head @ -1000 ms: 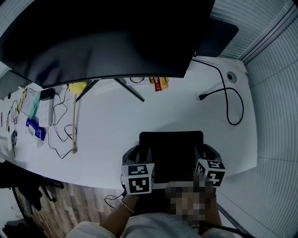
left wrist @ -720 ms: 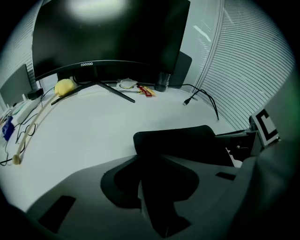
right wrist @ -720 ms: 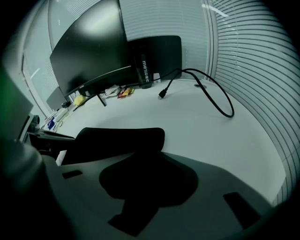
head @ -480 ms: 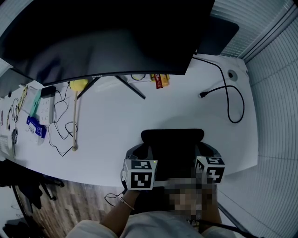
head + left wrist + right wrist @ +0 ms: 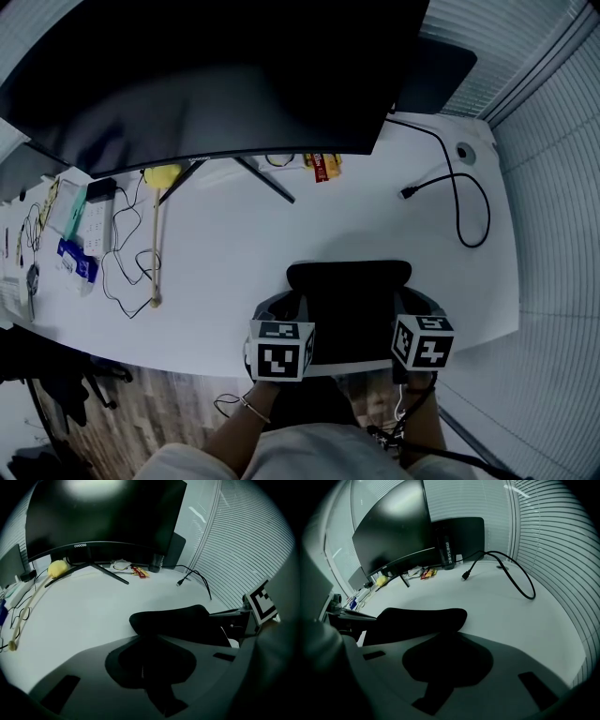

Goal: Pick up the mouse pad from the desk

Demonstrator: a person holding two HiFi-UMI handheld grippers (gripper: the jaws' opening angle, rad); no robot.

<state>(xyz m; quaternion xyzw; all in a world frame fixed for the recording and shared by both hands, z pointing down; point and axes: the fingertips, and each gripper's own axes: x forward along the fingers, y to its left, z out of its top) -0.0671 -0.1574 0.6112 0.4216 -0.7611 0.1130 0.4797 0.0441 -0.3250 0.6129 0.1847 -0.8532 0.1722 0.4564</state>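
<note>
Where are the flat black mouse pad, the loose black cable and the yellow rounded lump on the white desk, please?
Flat black mouse pad (image 5: 349, 302), head view, centre of its top.
Loose black cable (image 5: 407, 195), head view, its free plug end.
Yellow rounded lump (image 5: 161, 174), head view, its middle.

The head view looks steeply down on the desk (image 5: 225, 253) from its near edge. Both gripper views sit low at that edge, facing the monitor (image 5: 103, 513); all three share the mouse pad (image 5: 349, 291).
</note>
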